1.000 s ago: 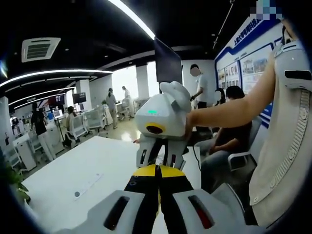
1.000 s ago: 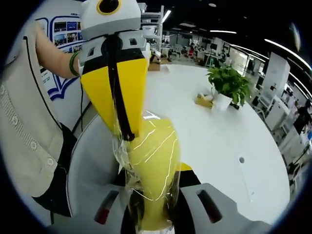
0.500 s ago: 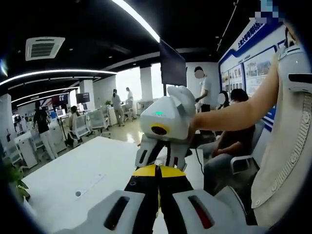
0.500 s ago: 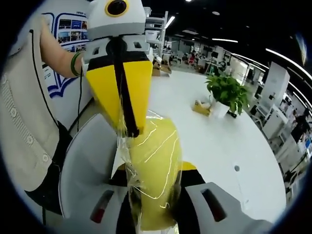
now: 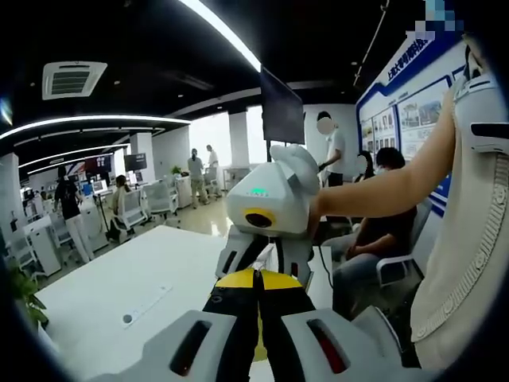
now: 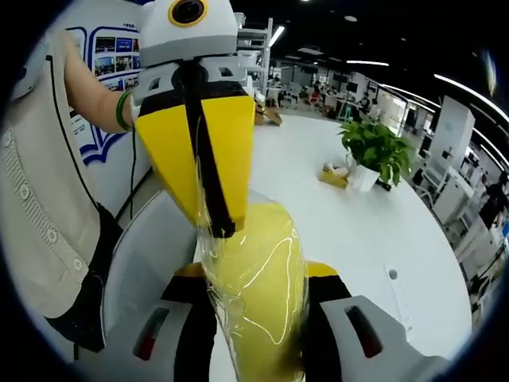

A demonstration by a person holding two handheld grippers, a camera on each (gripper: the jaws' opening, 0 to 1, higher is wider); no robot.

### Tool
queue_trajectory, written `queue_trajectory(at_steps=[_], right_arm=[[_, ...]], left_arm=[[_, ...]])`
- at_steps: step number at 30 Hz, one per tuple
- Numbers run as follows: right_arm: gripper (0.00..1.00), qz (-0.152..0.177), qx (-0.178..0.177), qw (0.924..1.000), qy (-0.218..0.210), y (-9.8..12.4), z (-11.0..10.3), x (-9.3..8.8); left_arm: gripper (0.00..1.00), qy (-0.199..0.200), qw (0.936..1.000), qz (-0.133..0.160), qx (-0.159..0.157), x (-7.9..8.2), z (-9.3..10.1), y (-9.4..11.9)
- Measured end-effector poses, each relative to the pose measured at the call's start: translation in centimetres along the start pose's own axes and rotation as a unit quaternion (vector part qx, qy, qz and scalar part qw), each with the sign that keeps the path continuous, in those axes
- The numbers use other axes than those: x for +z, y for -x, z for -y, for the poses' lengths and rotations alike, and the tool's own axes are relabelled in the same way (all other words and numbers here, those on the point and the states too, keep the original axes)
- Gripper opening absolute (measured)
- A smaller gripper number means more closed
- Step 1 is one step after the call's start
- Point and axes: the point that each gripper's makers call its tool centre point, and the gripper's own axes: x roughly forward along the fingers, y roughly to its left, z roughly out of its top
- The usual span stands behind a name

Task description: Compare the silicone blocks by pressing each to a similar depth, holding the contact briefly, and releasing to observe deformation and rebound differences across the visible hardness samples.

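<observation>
A yellow silicone block (image 6: 258, 278) wrapped in clear film stands between the jaws of my right gripper (image 6: 258, 326), which is shut on it. My left gripper (image 6: 223, 231) comes down from above in the right gripper view, its yellow jaws together and their tip touching the block's upper left edge, where the film bunches. In the left gripper view my left gripper (image 5: 256, 274) is shut, with its black and yellow fingers pressed together. Facing it is the white body of my right gripper (image 5: 266, 256), held by a person's bare arm (image 5: 374, 187).
A long white table (image 6: 358, 231) runs behind, with a potted plant (image 6: 374, 147) and a small box (image 6: 334, 173) on it. A person's beige top (image 6: 36, 215) is close on the left. A seated person (image 5: 382, 223) and office chairs lie beyond the table (image 5: 119, 278).
The two grippers have drawn slightly closer. The left gripper's tip sits a little lower on the block, and the block looks larger in the right gripper view.
</observation>
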Motion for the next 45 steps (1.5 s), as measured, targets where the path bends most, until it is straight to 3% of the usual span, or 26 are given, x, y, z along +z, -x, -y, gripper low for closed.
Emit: queue_trajectory(at_steps=[20,28,33,36,41,45], right_arm=[[0.49,0.009,-0.018,0.9998,0.001,0.6,0.2,-0.1],[0.56,0.029,-0.048,0.9983,-0.015,1.3,0.7,0.1],[0.66,0.053,-0.089,0.9944,-0.019,2.2,1.4,0.5],[0.65,0.076,-0.115,0.9902,-0.018,2.8,1.6,0.7],[0.76,0.089,-0.141,0.9854,-0.035,3.0,1.5,0.2],[0.76,0.127,-0.166,0.976,-0.061,3.5,1.7,0.2]], left_arm=[[0.0,0.018,0.9998,0.002,0.004,-0.5,-0.2,-0.4],[0.0,0.02,0.9998,0.0,0.004,-0.5,-0.5,-0.6],[0.0,0.033,0.9994,0.003,0.006,-0.7,-0.9,-0.6],[0.0,0.039,0.9992,0.004,0.009,-0.8,-1.1,-0.6],[0.0,0.052,0.9985,0.005,0.015,-1.3,-1.6,-0.5],[0.0,0.065,0.9977,0.007,0.019,-1.7,-1.9,-0.3]])
